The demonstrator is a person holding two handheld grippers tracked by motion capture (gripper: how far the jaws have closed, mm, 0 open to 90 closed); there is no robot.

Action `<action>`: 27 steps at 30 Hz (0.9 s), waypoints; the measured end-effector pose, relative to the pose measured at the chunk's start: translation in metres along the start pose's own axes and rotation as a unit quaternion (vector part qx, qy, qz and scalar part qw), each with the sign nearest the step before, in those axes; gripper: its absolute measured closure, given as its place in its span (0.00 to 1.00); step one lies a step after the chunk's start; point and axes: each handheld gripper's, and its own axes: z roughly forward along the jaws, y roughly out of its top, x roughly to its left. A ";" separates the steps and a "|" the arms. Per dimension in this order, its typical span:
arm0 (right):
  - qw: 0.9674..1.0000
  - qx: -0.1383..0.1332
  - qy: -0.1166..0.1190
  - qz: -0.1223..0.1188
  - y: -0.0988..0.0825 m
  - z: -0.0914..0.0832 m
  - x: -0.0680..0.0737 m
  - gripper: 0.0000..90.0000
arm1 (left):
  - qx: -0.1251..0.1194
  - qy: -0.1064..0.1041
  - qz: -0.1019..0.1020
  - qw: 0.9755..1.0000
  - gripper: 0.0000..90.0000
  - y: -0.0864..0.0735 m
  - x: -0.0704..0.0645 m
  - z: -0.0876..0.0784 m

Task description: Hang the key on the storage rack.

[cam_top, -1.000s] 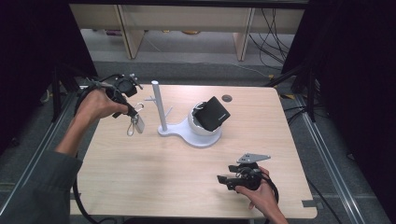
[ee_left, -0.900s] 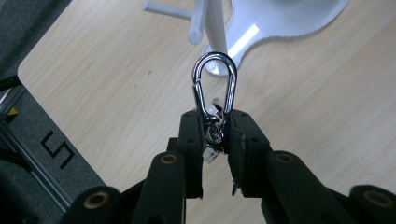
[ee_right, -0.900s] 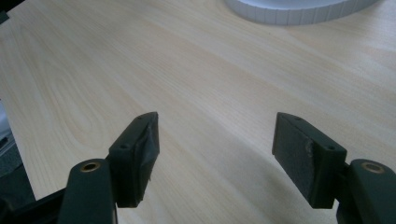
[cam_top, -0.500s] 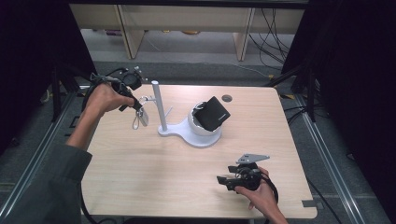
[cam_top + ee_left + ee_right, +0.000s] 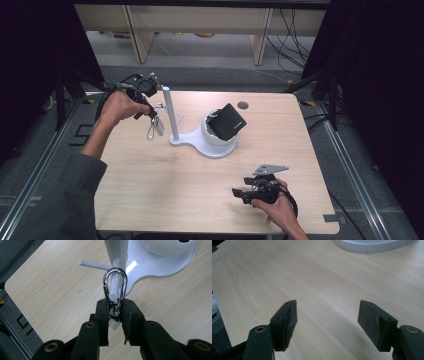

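A silver carabiner (image 5: 108, 285) with a small ring at its lower end is pinched between the pads of my left gripper (image 5: 116, 306). Its loop stands right at a short white peg (image 5: 114, 286) of the white stand (image 5: 170, 115); the peg shows through the loop. In the high view the left gripper (image 5: 151, 114) hovers just left of the stand's pole, and the carabiner (image 5: 156, 127) hangs below it. My right gripper (image 5: 239, 192) rests low at the table's front right. Its jaws (image 5: 327, 307) are wide apart with only bare wood between them.
The stand's flat white base (image 5: 186, 141) carries a white dome (image 5: 216, 137) with a black box-shaped device (image 5: 228, 121) on top. A second thin peg (image 5: 93, 263) sticks out sideways from the pole. A round cable hole (image 5: 243, 105) lies at the table's back.
My left hand has carried the carabiner to the right, from the table's left edge up to the stand's pole. The right hand has stayed where it was.
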 end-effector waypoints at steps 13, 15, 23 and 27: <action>1.000 -0.001 0.003 -0.010 0.000 0.000 -0.001 0.36 | -0.015 0.004 -0.005 1.000 0.69 -0.001 0.004 0.006; 1.000 -0.006 -0.003 -0.013 0.001 0.001 -0.002 0.36 | -0.022 0.006 -0.010 1.000 0.68 -0.002 0.005 0.005; 1.000 -0.002 -0.002 -0.006 0.000 0.001 -0.001 0.36 | -0.017 -0.005 -0.018 1.000 0.60 -0.014 0.006 0.001; 1.000 -0.003 0.001 -0.002 0.000 0.001 -0.001 0.36 | -0.023 -0.010 -0.026 0.999 0.50 -0.018 0.006 0.001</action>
